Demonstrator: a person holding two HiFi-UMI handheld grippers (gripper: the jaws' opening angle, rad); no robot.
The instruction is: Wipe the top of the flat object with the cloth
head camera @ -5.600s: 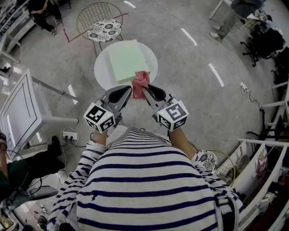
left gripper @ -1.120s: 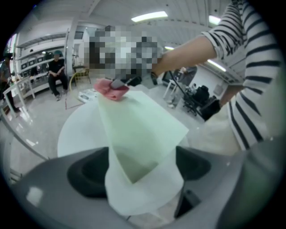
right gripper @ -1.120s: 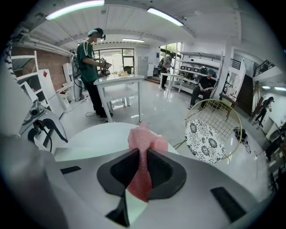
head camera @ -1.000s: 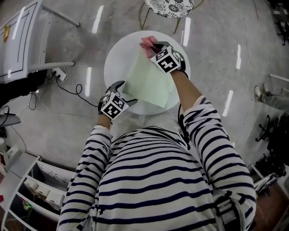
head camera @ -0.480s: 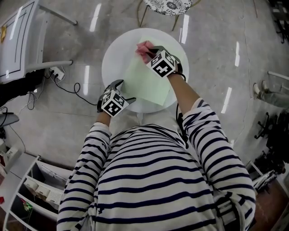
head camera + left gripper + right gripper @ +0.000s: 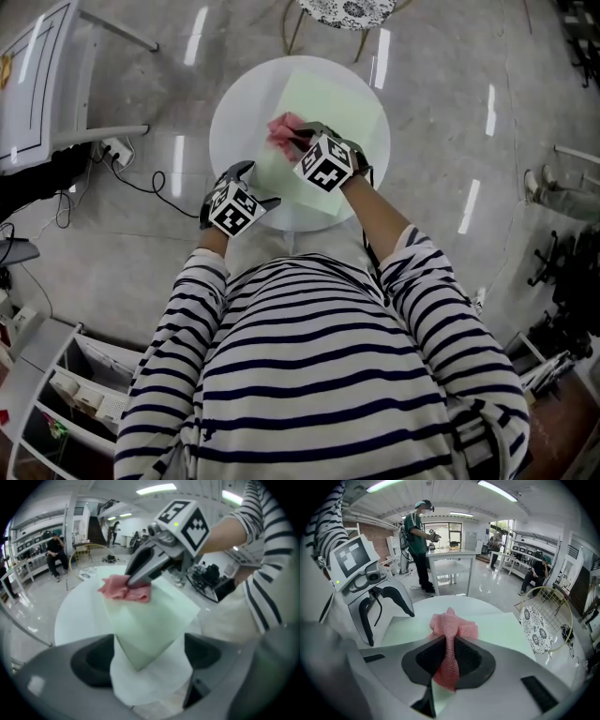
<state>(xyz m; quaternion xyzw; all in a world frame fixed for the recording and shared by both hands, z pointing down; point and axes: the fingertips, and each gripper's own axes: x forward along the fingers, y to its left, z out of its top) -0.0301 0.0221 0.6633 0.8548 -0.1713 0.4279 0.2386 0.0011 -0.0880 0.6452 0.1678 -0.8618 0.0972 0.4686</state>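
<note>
On top of the flat object (image 6: pixel 342 108), toward its 9 o'clock edge in the head view, lies the bunched pink cloth (image 6: pixel 281 130). It rests on the pale green surface. The right gripper (image 6: pixel 298 139) reaches in from 5 o'clock, and its own view shows both fingers clenched on a strip of the cloth, with the loose bunch spilling out ahead of the tips onto the green top.

The flat object is a pale green slab lying flat on the round white table (image 6: pixel 239 112), turned so its corners point roughly to 12, 3, 6 and 9 o'clock. It covers the table's middle and the side toward 1 o'clock.

The left gripper (image 6: pixel 258 186) sits at the table's 7 o'clock edge. Its view shows the fingers spread wide, with the slab's near corner lying between them. Whether either finger touches the slab cannot be told.

Beyond the table, a wire chair (image 6: pixel 352 11) with a patterned seat stands on the shiny grey floor at 12 o'clock, and a power strip (image 6: pixel 117 150) lies on the floor at 9 o'clock.
</note>
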